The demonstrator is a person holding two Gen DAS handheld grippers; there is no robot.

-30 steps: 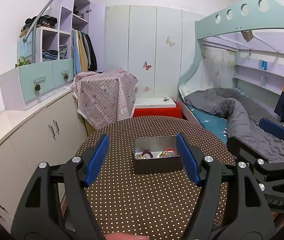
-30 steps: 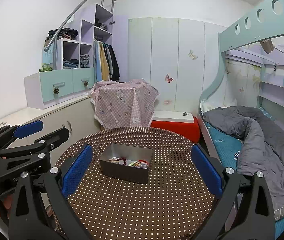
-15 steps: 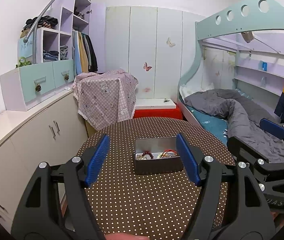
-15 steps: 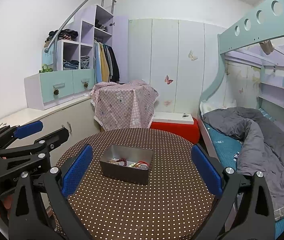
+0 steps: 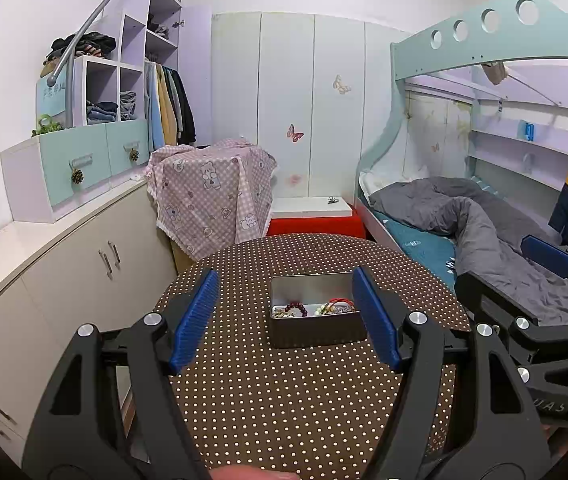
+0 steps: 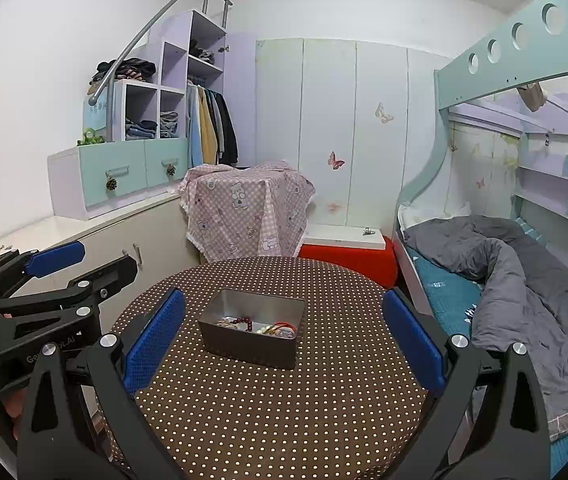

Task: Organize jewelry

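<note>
Bedroom table (image 5: 284, 392) carries a rigid tin (image 5: 318, 330) of light, tangly jewelry (image 5: 312, 309), best pinched bead-first by either empty, open hand-held gripper (image 5: 286, 316) (image 6: 281, 342).

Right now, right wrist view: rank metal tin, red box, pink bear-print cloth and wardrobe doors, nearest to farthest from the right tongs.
1. Metal tin: on the dotted table, just ahead of the right tongs, centre.
2. Red box: past the table's far edge, right of centre.
3. Pink bear-print cloth: left of the box; too close to call against it.
4. Wardrobe doors: back wall.
</note>
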